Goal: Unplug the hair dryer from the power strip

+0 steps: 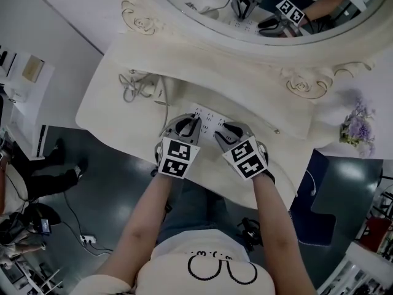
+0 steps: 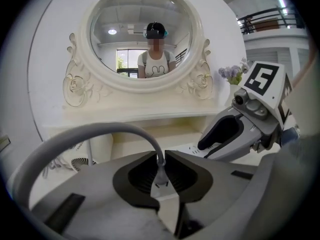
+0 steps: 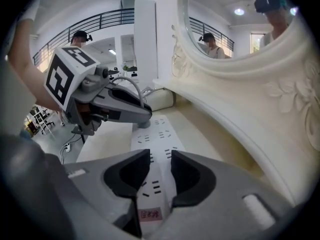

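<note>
The white power strip [image 1: 209, 117] lies on the cream vanity top [image 1: 116, 112]. My left gripper [image 1: 194, 124] is shut on the hair dryer's grey plug [image 2: 160, 176], low over the strip's far end; its grey cord [image 2: 90, 134] arcs off to the left. I cannot tell whether the plug is still seated. The white hair dryer [image 1: 147, 86] rests at the table's left. My right gripper [image 3: 156, 170] stands open over the near part of the power strip [image 3: 161, 134], which runs beneath its jaws. In the right gripper view the left gripper [image 3: 142, 118] reaches the strip's far end.
A large oval mirror [image 1: 288, 5] in a carved cream frame rises behind the table and shows both grippers. Purple flowers [image 1: 357, 123] stand at the right. A raised shelf [image 1: 245, 72] runs along the back. The table's front edge lies just under my hands.
</note>
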